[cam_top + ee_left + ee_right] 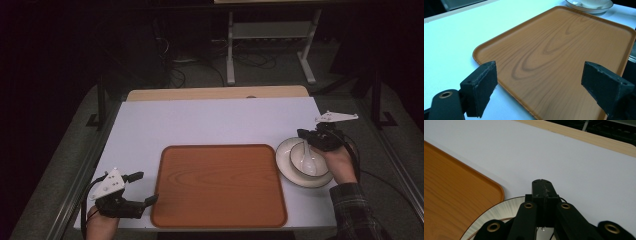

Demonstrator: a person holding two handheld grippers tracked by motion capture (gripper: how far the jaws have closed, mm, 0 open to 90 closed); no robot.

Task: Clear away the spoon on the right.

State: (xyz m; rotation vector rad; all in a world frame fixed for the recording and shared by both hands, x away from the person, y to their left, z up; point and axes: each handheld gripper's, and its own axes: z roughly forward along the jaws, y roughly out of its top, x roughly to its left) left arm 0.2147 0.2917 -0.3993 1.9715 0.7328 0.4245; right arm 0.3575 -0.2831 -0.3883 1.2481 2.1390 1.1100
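My right hand-held gripper (306, 135) sits over the far edge of the white plate (285, 165), which lies on the table (210, 122) just beside the right edge of the wooden tray (218, 185), close to it but not on it. A small white bowl (305, 161) stands in the plate. In the right gripper view my jaws are pressed together, pads meeting over the plate's rim (499, 210); I cannot tell for sure whether they pinch the bowl's edge, the plate's rim or nothing, though I judge it a grip on the dish. My left hand-held gripper (142, 188) rests at the tray's near left corner with its jaws spread and nothing between them, the tray's rim (484, 53) lying ahead of them. I take this as the grasping step, before carrying the dish across. Next I would need to lift gently, keeping the plate level so the bowl does not slide, clear the tray's raised rim, and set it down on the wood, perhaps steadying the tray with my left.
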